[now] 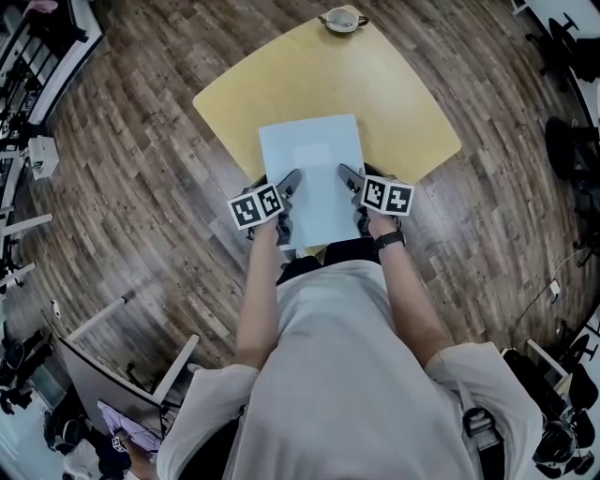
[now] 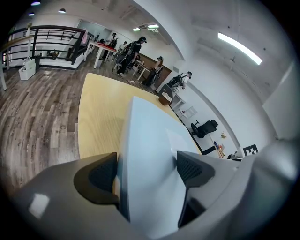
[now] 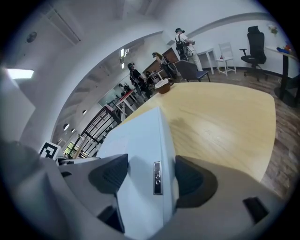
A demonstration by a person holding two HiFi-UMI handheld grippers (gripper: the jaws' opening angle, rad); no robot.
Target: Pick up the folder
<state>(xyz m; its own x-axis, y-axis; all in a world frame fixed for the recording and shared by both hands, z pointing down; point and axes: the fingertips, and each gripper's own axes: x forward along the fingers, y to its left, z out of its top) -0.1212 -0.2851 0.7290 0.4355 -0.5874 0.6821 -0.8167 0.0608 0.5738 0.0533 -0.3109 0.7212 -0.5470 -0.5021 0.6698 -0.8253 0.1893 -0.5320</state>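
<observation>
- The left gripper [image 1: 287, 202] [image 2: 150, 171] is clamped on the folder [image 1: 314, 169] [image 2: 145, 140]. In the left gripper view both dark pads press on its pale blue faces.
- The right gripper [image 1: 356, 197] [image 3: 150, 176] grasps the same folder [image 3: 140, 136] from the opposite long edge. A small metal tag [image 3: 157, 178] sits between its pads.
- The folder lies over the near part of the table [image 1: 375, 84]. Its near end overhangs the table's near edge, toward the person.
- Whether the folder's far end rests on the table or is lifted clear cannot be determined.
- The marker cubes and jaws cover part of the folder's two long edges. The writing on the metal tag is too small to read.
- A bowl [image 1: 342, 21] stands at the table's far corner, well apart from the folder.
- The table top is light yellow wood. Dark plank flooring [image 1: 141, 141] surrounds the table.
- Beyond the table's far side, the gripper views show desks, office chairs, a railing and several standing people.
</observation>
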